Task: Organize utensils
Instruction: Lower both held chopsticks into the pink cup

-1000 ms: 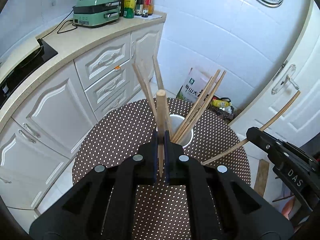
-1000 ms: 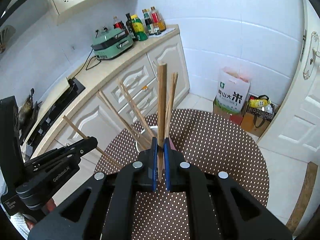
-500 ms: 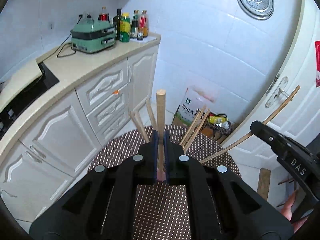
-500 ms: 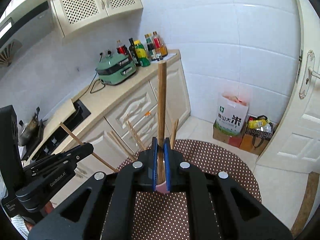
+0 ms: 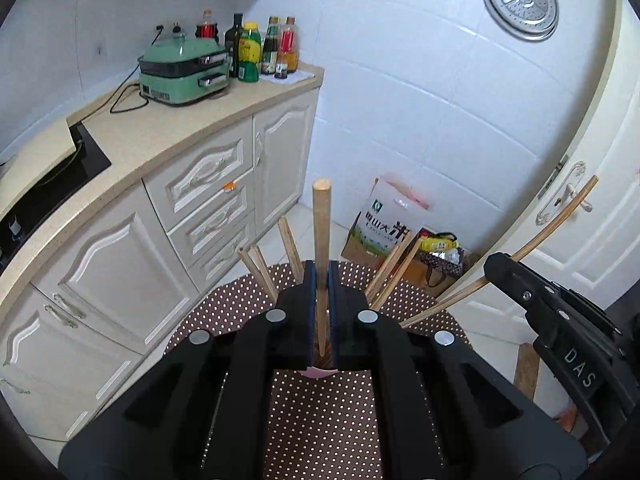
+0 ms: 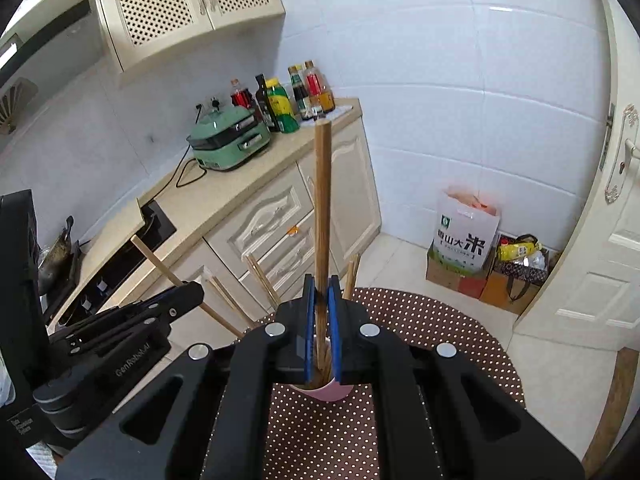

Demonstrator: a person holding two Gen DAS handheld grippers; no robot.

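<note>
A pale chopstick [image 5: 321,248] is pinched upright between the pressed-together jaws of the left gripper [image 5: 321,312], and its blunt top end stands well above the fingers [image 5: 308,308]. In the left wrist view several other chopsticks [image 5: 394,266] are seen fanning out behind the gripper, over a brown dotted table [image 5: 320,420]; the container that holds them is hidden there by the gripper body, apart from a small pink edge just below the jaws. In the same view the right gripper [image 5: 496,266] is seen from the side at the right edge, with a long thin chopstick [image 5: 556,224] clamped in it and slanting up past a white door [image 5: 600,200].

From the right wrist view that same stick is shown as a darker wooden chopstick [image 6: 322,208] nipped between the blue pads [image 6: 309,328] of the right gripper [image 6: 322,308], upright, its lower end reaching down into a pink cup [image 6: 328,393] on the table [image 6: 440,340]. More of the cup's rim is shown here than in the other view. The left gripper [image 6: 196,290] is seen at the left edge with its chopstick [image 6: 154,258] sticking out at an angle.

A green cooker [image 5: 182,70] and bottles [image 6: 294,96] stand on the counter [image 5: 168,132]; a rice bag [image 6: 464,236] rests on the floor by the wall
</note>
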